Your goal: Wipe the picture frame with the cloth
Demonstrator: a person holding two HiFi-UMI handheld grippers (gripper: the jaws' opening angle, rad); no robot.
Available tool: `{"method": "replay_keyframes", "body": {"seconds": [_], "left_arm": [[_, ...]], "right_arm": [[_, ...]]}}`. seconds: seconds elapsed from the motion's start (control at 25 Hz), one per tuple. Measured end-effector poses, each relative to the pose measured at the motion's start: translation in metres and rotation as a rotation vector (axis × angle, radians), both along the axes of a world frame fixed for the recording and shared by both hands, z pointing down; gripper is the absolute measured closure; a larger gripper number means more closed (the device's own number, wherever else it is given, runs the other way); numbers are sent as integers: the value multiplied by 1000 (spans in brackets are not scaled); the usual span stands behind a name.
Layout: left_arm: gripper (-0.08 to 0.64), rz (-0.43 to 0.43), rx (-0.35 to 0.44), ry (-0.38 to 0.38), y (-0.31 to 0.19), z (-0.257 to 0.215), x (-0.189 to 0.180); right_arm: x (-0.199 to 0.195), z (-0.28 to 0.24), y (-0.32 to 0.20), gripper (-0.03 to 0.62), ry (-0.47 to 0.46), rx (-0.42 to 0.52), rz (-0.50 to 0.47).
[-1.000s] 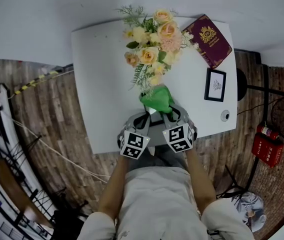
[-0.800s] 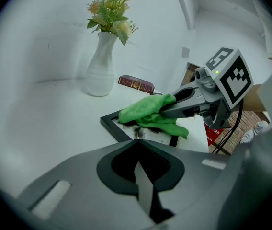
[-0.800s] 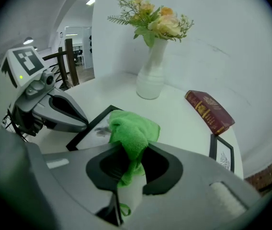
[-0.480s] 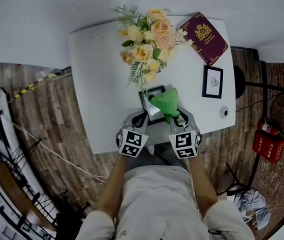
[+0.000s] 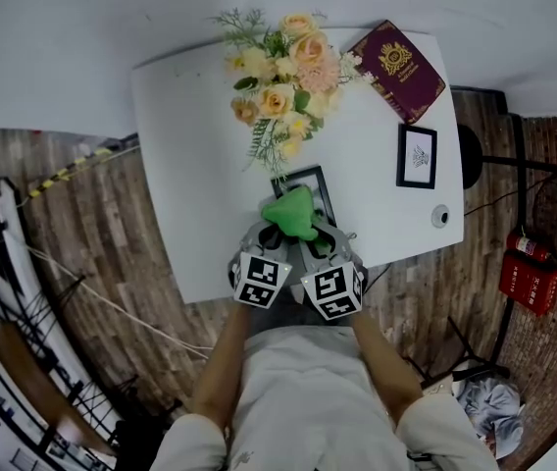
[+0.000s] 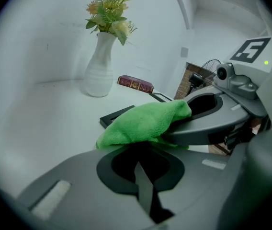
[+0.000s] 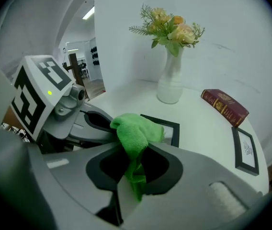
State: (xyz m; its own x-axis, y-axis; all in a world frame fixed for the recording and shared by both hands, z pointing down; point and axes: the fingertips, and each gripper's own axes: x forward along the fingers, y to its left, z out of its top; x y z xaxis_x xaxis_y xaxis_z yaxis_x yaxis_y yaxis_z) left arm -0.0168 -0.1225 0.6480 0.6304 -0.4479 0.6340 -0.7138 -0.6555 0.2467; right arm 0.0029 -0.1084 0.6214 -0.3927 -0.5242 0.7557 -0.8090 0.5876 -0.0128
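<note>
White ceramic vase (image 6: pixel 99 66) holds peach flowers (image 5: pixel 283 77). Right tool (image 7: pixel 131 169) clenched on green fuzzy cloth (image 7: pixel 133 133), which hides part of the black picture frame (image 7: pixel 169 131); left tool (image 6: pixel 138 164) closed.

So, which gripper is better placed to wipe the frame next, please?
Right. The right gripper is shut on the green cloth over the picture frame; the left gripper has none.

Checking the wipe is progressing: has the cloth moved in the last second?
Yes. The cloth, in the right gripper, has slid left across the frame, away from the small frame at the table's right.
</note>
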Motion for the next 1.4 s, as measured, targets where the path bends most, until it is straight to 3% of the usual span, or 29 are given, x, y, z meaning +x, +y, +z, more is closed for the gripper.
{"method": "replay_keyframes", "body": {"seconds": [0.24, 0.44, 1.4], "left_arm": [[540, 2, 9, -7, 1, 0, 0], [540, 8, 12, -11, 0, 1, 1], [540, -14, 27, -49, 0, 3, -3]], "right_arm": [[-4, 18, 9, 531, -19, -45, 21], [5, 23, 8, 531, 23, -21, 4], [90, 9, 11, 529, 90, 12, 147]]}}
